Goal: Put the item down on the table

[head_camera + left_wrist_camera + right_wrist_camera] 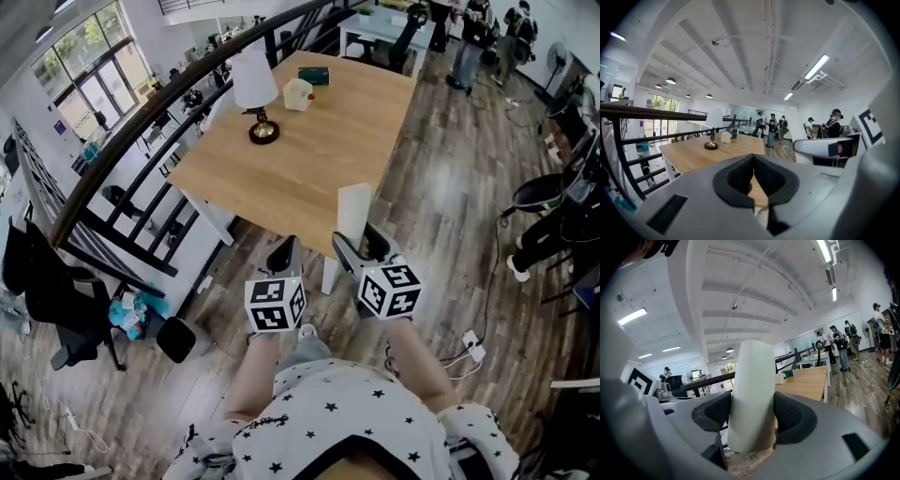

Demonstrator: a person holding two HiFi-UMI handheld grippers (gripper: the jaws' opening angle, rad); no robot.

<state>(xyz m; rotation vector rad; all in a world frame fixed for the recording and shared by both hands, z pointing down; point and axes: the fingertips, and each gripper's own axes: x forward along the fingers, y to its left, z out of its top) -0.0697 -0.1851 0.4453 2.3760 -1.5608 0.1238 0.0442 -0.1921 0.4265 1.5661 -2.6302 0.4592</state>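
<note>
The right gripper (753, 417) is clamped on the item (752, 394). Its two dark pads (792, 416) press on the item's sides. The item is tall, white and smooth, with a rounded top. It is a bit wider low down. It stands almost upright, leaning a little. It has no label or marks that show.

In the head view the item (354, 210) sticks up from the right gripper (361, 247) at the near edge of the table (309, 159). It may be just over the edge, but I cannot tell if its bottom touches the wood.

The left gripper (753, 174) is closed, pads together, with nothing in it. It hangs beside the right one, just short of the table (284, 255).

The table has a light wood top and white legs. On its far part stand a lamp (255, 92) with a white shade and a dark round foot, a small white box (297, 94) and a dark green box (314, 75).

A black rail (141, 141) runs along the table's left side. The floor (450, 187) is grey-brown wood planks. A black chair (56, 300) stands at the left. Some people (469, 37) stand far off by white desks. The ceiling (754, 51) is white with long lights.
</note>
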